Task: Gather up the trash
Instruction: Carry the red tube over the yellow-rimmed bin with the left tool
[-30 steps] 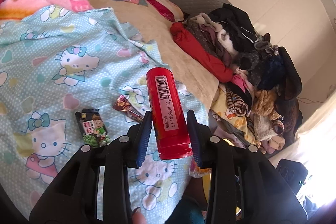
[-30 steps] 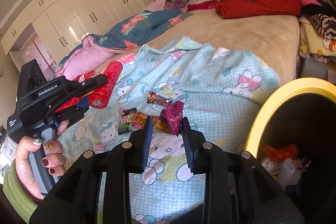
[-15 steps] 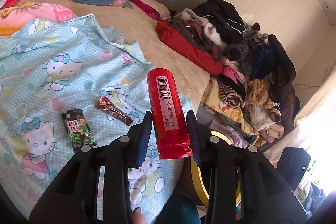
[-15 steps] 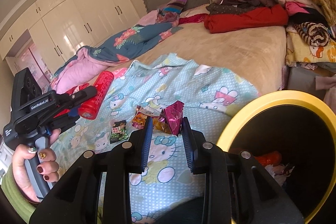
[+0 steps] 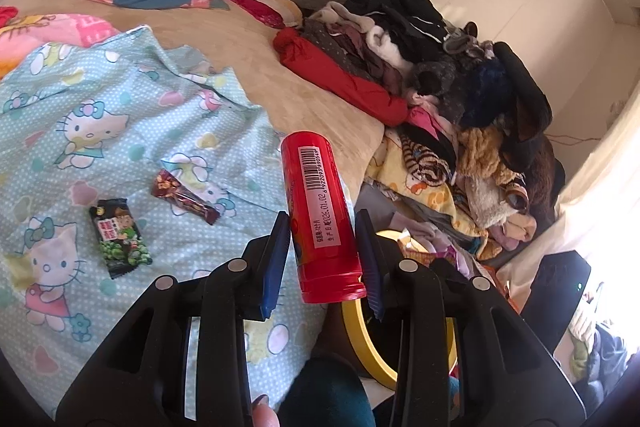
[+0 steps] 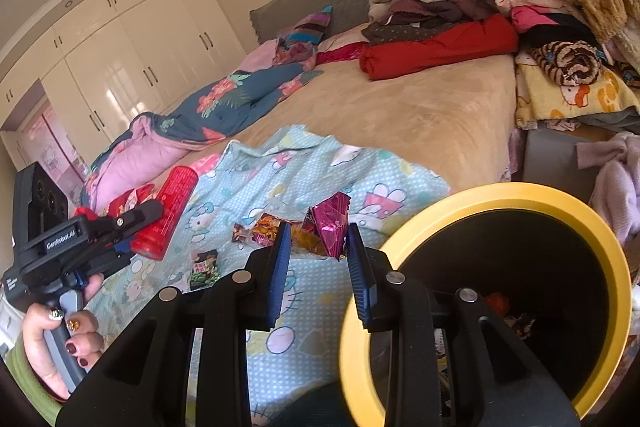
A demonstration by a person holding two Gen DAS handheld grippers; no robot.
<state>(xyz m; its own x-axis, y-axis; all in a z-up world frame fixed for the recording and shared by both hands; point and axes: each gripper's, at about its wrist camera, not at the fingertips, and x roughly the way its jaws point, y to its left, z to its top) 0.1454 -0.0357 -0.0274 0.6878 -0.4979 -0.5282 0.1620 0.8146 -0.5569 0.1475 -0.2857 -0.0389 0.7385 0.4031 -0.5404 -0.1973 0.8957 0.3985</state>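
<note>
Right wrist view: both grippers carry trash toward the yellow-rimmed bin; right gripper jaws hold a magenta foil wrapper, left gripper jaws hold a red canister. Next, I think, release above the opening.

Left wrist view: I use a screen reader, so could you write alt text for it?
The left gripper clamps a red tube over a cartoon-print sheet on a bed. Two snack wrappers lie on the sheet at left; a yellow-rimmed bin shows below the tube, with piled clothes at right.
</note>
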